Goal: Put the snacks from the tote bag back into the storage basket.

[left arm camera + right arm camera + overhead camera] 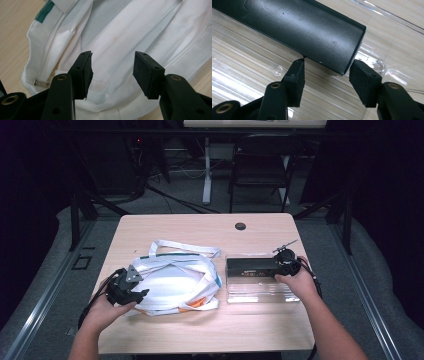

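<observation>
The left gripper [112,72] hangs with jaws wide over the white cloth tote bag [130,37]. The right gripper [327,77], jaws wide, flanks the long black box's [307,30] end in a clear plastic tray [247,67].

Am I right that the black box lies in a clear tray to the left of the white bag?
Not quite. In the high view the black box does lie in the clear tray, but that tray sits to the right of the white bag, not the left.
</observation>
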Available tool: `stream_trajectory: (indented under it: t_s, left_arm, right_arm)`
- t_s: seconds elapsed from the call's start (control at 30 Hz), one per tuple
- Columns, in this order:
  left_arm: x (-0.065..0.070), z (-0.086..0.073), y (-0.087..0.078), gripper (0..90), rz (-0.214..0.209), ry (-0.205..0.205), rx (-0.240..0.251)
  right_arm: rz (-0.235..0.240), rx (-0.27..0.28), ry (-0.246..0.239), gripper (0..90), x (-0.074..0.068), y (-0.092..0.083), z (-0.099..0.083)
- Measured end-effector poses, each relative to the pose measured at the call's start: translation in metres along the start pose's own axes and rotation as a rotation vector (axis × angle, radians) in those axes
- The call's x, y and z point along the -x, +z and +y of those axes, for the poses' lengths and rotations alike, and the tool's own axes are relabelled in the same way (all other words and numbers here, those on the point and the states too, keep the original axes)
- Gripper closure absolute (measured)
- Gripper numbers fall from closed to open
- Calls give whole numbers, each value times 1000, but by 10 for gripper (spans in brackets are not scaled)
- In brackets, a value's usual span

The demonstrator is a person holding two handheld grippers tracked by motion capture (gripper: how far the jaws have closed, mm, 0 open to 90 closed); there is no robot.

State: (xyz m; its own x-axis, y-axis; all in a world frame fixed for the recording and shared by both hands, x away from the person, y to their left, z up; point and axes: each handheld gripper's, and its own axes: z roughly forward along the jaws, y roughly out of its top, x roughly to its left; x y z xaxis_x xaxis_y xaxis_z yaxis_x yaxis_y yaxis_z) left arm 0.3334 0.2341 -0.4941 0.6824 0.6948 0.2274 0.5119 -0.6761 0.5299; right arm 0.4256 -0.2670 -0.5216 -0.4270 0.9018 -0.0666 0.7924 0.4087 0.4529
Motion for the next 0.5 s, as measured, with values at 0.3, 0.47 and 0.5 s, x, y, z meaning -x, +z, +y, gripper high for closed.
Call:
stream_trajectory:
  t_s: [0.3,0.47,0.5]
  left_arm:
    - [0,0,0,492,-1,0,-3]
    - [-1,-1,0,492,1,2,-1]
    - [-1,-1,0,492,1,1,-2]
  right_arm:
    - [8,3,11,463,0,2,0]
    - [18,-2,12,444,1,1,-1]
    - [17,-3,10,438,1,0,-1]
